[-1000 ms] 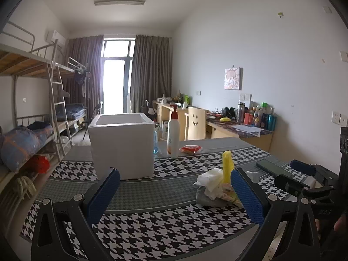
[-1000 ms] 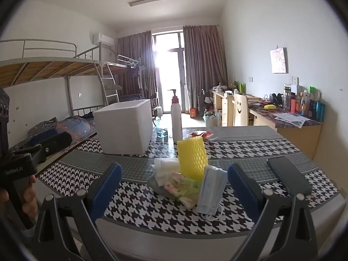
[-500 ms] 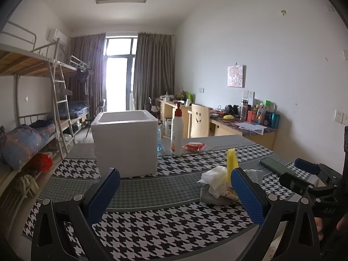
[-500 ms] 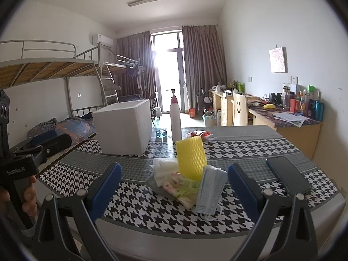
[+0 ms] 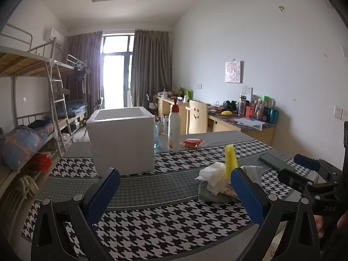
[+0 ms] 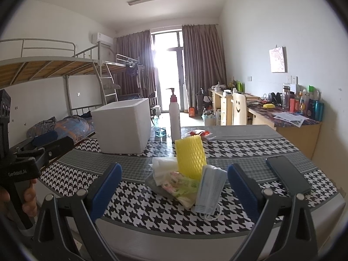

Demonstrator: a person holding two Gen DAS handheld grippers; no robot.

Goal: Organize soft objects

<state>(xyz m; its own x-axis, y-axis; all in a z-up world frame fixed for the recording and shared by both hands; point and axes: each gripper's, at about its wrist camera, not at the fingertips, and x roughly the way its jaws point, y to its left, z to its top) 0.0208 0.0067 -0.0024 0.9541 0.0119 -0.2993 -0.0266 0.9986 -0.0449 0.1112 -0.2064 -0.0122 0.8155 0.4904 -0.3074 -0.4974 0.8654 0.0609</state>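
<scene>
Tools: two, left tool (image 5: 174,193) and right tool (image 6: 174,187), both spread wide, empty.
Pile (image 6: 184,174): one, ahead between right tool's fingers, untouched.
Foam box (image 5: 122,140): one.

Soft things heaped near the table's front edge, white box behind

A yellow foam net sleeve (image 6: 190,156) stands upright in the middle of the heap, its mesh ribs showing. Crumpled white tissue (image 6: 163,165) lies against its left side, over a grey cloth (image 5: 206,192) that sits at the bottom. A floral green-and-pink packet (image 6: 181,184) lies flat in front. A folded pale blue face mask (image 6: 210,188) leans on the right, its ear loop trailing toward the edge. The open-topped white foam box (image 5: 122,144) stands well apart, behind and to the left.
</scene>
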